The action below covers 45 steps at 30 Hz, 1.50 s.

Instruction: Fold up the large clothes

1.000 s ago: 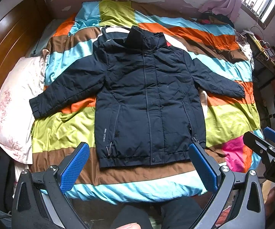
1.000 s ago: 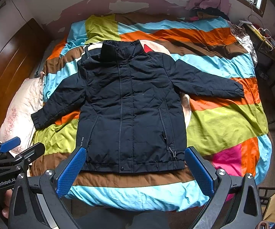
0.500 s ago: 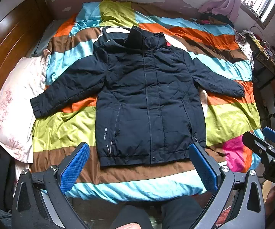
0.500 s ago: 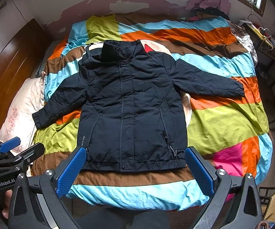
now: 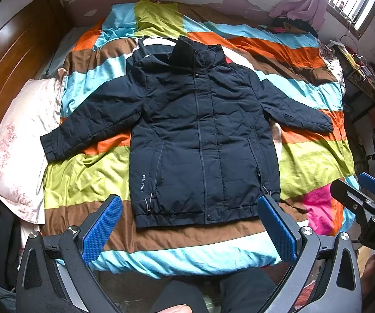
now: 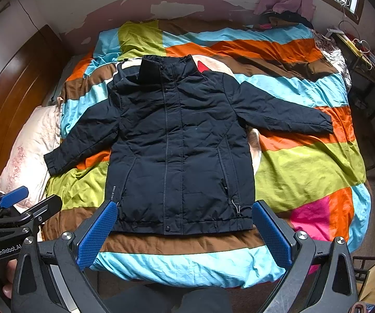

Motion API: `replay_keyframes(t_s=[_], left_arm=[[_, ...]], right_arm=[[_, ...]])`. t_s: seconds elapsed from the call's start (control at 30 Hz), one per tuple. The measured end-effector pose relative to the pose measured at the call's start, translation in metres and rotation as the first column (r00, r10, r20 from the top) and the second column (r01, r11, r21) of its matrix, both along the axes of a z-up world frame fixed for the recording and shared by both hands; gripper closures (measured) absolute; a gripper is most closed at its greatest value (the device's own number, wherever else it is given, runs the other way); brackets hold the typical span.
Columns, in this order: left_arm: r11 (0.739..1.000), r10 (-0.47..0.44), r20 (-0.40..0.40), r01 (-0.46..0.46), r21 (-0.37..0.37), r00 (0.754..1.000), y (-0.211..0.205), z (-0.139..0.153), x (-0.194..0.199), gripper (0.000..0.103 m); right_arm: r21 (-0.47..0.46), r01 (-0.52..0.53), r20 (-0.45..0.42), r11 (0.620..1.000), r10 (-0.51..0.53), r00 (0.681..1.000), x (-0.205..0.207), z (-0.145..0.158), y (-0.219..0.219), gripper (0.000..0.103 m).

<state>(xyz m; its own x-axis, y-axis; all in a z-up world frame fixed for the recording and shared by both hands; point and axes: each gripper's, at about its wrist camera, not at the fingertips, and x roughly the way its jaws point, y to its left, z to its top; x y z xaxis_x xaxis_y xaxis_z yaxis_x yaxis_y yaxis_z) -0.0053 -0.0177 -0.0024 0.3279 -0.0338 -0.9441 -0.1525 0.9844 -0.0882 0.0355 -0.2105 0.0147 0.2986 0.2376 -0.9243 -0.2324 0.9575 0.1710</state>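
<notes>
nearest, both grippers hover over the bed's near edge, holding nothing: the left gripper has its jaws wide apart, and so does the right gripper. just past them the dark jacket lies flat, front up, on the striped quilt, sleeves spread left and right, collar at the far end. looks like folding hasn't started. i'd guess the next move is reaching out to a sleeve cuff and bringing it across the body.

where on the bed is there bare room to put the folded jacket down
Widest free patch: striped quilt below the jacket's window-side sleeve. A narrow strip lies between hem and bed's near edge. Crowded: pillow by the other cuff, clothes pile at the far corner.
</notes>
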Motion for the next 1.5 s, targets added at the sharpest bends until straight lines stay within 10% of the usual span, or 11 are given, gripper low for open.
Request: replay_keyframes(t_s=[0.87, 1.1, 1.5], left_arm=[[1.0, 0.009, -0.007, -0.009, -0.02, 1.0, -0.016, 0.006, -0.002, 0.001], [0.976, 0.02, -0.02, -0.024, -0.218, 1.0, -0.006, -0.02, 0.001, 0.001], [0.997, 0.006, -0.102, -0.014, -0.078, 0.995, -0.019, -0.085, 0.029, 0.001]], right_arm=[[-0.021, -0.014, 0.002, 1.0, 0.014, 1.0, 0.001, 0.0, 0.005, 0.0], [-0.039, -0.016, -0.01, 0.999, 0.016, 1.0, 0.001, -0.009, 0.004, 0.0], [-0.063, -0.147, 0.113, 0.987, 0.154, 0.982, 0.009, -0.044, -0.032, 0.0]])
